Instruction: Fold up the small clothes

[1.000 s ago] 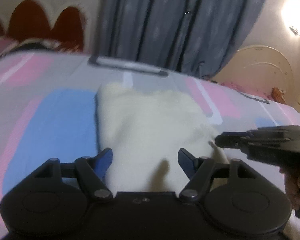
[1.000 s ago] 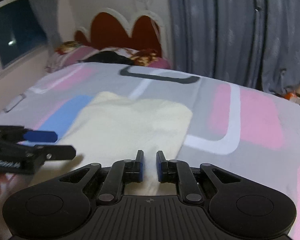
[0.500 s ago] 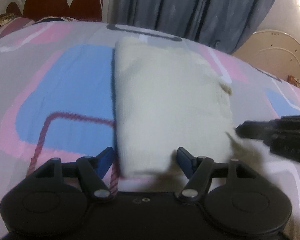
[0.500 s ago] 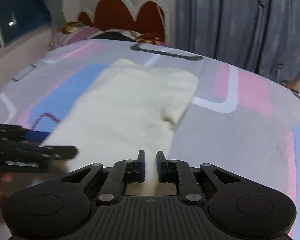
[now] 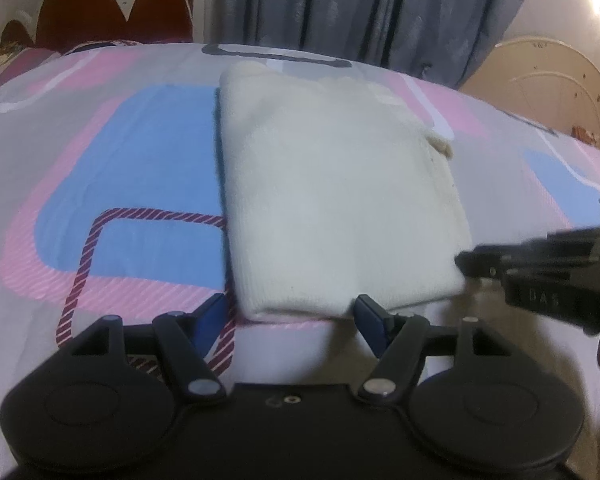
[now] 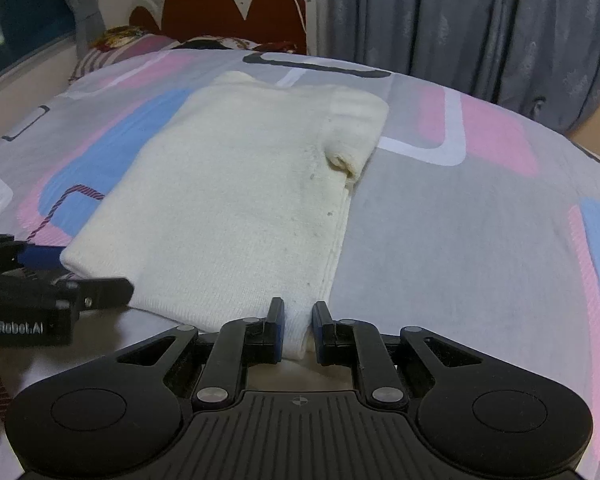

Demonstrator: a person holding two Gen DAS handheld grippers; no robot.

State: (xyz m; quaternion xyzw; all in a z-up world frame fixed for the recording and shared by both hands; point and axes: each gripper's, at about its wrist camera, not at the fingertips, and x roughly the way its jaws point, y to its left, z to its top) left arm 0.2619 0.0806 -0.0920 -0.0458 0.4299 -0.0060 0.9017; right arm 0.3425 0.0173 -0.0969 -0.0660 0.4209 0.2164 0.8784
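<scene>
One folded cream garment (image 6: 236, 200), one patterned bedsheet (image 6: 460, 240), two grippers.

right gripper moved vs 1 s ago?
Yes. The right gripper, shut on the cream garment's near corner, tipped downward: the headboard has climbed toward the frame's top and the garment spread out below.
</scene>
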